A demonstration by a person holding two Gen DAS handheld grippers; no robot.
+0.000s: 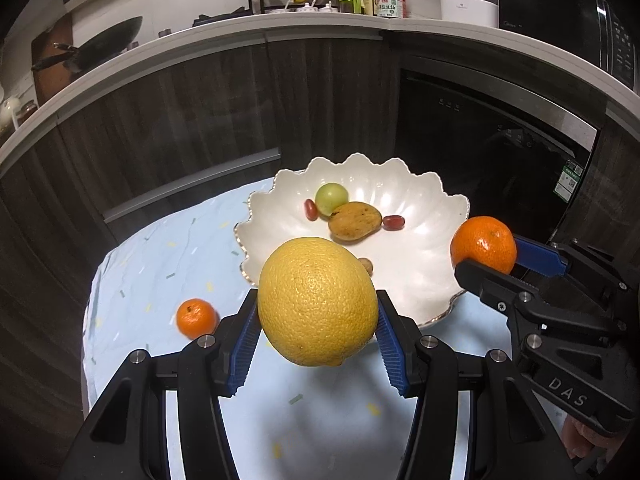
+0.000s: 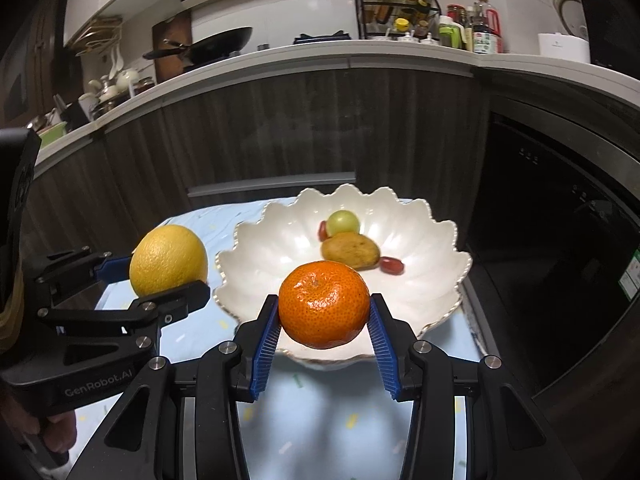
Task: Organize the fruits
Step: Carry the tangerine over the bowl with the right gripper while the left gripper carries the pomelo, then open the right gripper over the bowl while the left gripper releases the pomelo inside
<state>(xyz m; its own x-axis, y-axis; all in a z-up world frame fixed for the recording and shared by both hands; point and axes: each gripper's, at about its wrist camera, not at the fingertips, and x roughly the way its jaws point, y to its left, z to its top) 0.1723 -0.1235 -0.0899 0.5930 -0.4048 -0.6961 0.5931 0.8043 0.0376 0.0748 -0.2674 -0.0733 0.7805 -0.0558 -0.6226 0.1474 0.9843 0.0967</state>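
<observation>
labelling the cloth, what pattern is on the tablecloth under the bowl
Pale blue tablecloth with small scattered yellow, green and white dashes, clearest in the left wrist view.

Glossy white ceramic bowl (image 1: 424,280) on matt cloth (image 1: 160,256); pebbled yellow citrus (image 1: 316,300); ribbed blue fingers (image 1: 244,344).

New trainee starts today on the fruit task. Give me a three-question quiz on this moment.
1. True or false: the left gripper holds the big yellow citrus.
2. What does the right gripper hold? A) mandarin B) green fruit C) nothing
3. Where is the loose mandarin: in the bowl or on the cloth?

Key: 1 true. 2 A: it grips a mandarin; the green fruit lies in the bowl. 3 on the cloth, left of the bowl in the left wrist view.
</observation>
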